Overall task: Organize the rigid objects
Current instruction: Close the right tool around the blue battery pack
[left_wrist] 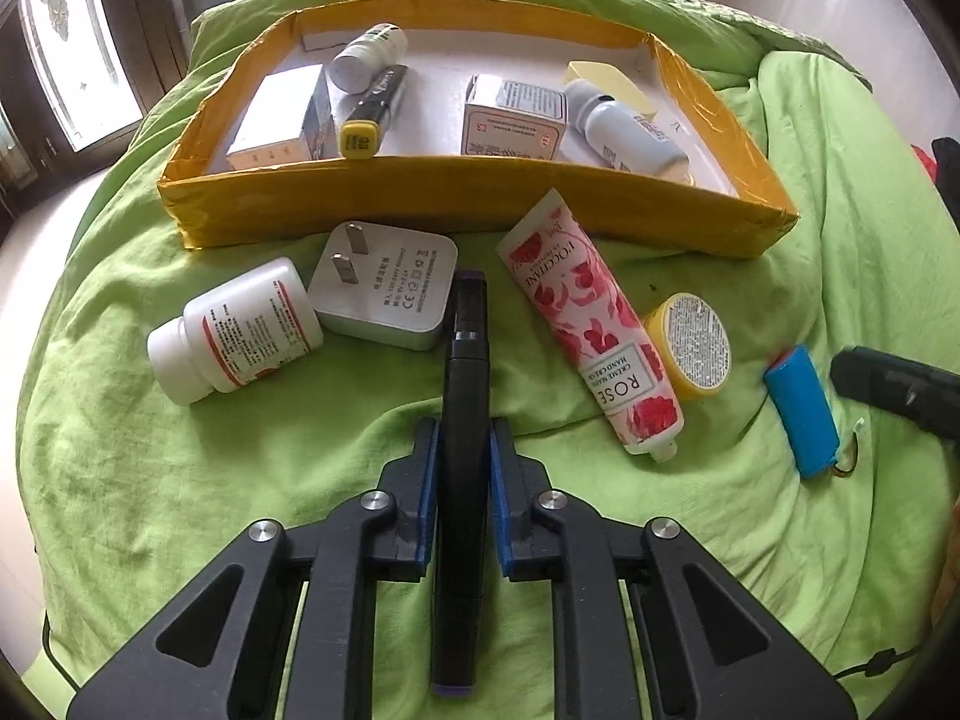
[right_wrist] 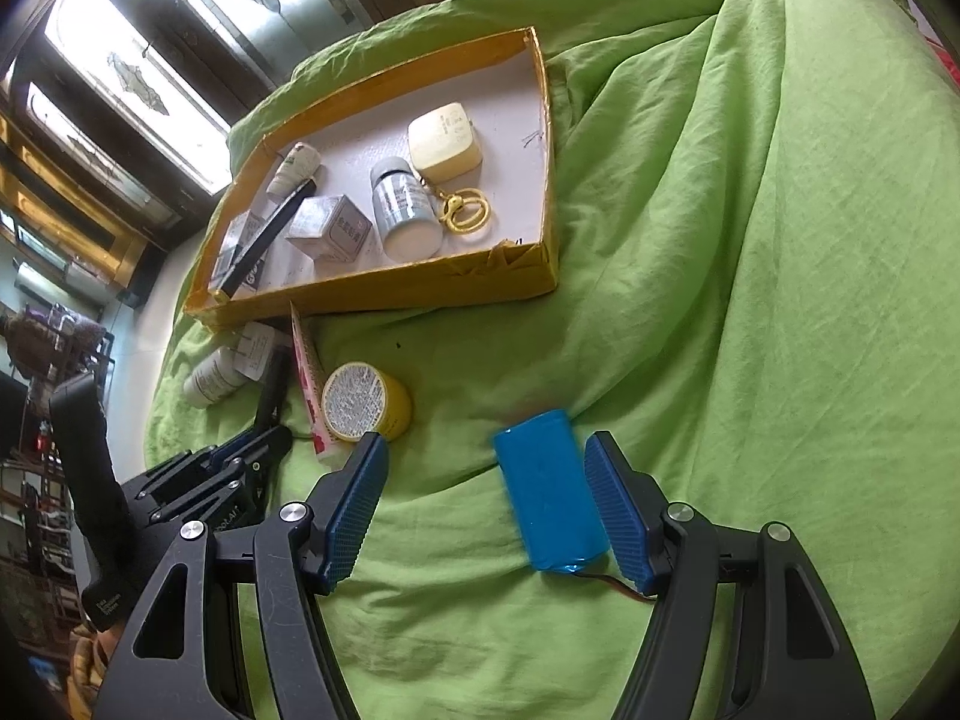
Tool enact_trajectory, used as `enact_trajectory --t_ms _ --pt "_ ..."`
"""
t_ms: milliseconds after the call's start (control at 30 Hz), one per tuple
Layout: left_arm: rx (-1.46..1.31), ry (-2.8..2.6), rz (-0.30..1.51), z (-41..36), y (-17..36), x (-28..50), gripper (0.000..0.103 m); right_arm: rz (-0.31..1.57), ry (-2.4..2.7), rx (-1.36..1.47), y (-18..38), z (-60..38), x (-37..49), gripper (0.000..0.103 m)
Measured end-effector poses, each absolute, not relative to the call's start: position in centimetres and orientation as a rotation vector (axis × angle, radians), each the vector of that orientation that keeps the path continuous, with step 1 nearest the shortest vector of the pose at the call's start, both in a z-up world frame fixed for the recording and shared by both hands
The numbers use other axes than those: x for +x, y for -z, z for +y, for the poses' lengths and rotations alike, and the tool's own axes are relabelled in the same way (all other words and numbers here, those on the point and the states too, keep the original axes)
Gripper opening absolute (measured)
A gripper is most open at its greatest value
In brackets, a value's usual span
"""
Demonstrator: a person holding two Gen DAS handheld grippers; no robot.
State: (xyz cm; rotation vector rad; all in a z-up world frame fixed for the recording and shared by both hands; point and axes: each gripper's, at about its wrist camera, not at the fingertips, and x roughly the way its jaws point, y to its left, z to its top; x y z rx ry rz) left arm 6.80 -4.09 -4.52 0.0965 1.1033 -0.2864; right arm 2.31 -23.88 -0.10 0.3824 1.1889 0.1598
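Your left tongs (left_wrist: 461, 462) are clenched on a black marker (left_wrist: 461, 420), gripped around its middle. Its long axis runs straight along the fingers, one end back toward you and the capped end pointing away at the near wall of the yellow tray (left_wrist: 474, 192). Whether the marker rests on the green bedcover (left_wrist: 180, 480) or is lifted off it cannot be told.

Your right tongs (right_wrist: 486, 510) are released, spread wide around a blue battery pack (right_wrist: 549, 492). The pack lies on the bedcover with its long axis roughly along the fingers, wires at the near end; the right pad (right_wrist: 618, 516) sits just beside it or touching it, the left pad well apart.

Just past the marker tip, a white charger plug (left_wrist: 384, 294) lies flat with its prongs pointing toward the tray, and a white pill bottle (left_wrist: 234, 330) lies on its side touching it, cap toward the bed's left edge. To the right, a rose hand cream tube (left_wrist: 594, 324) lies slanted, cap toward you and crimped end near the tray wall. A yellow round tin (left_wrist: 690, 348) sits tilted against the tube.

Farther on, the tray holds a white box (left_wrist: 276, 120), a second marker with a yellow end (left_wrist: 372, 114), a small white bottle (left_wrist: 369, 54), a grey printed box (left_wrist: 516, 117), a grey-white bottle (left_wrist: 624, 132) and a pale yellow case (right_wrist: 445, 141) with a gold key ring (right_wrist: 465, 210).
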Motion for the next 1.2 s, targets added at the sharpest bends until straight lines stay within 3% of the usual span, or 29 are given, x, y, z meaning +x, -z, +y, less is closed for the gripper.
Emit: enact_trajectory --t_ms 300,367,500,1200 --pt "0.083 0.372 1.095 -5.1 4.0 5.8 0.013 1.339 -0.088 0.132 3.6 -21.4 2.7 0.059" --pt "0.080 0.371 1.101 -5.1 4.1 5.9 0.013 1.357 -0.075 0.122 4.3 -21.5 2.8 0.048" --pt "0.055 0.373 1.110 -4.9 4.1 6.1 0.013 1.349 -0.065 0.130 4.2 -21.9 2.9 0.037" --pt "0.039 0.365 1.136 -4.6 4.6 6.8 0.013 1.303 -0.152 0.272 3.1 -23.3 3.0 0.032"
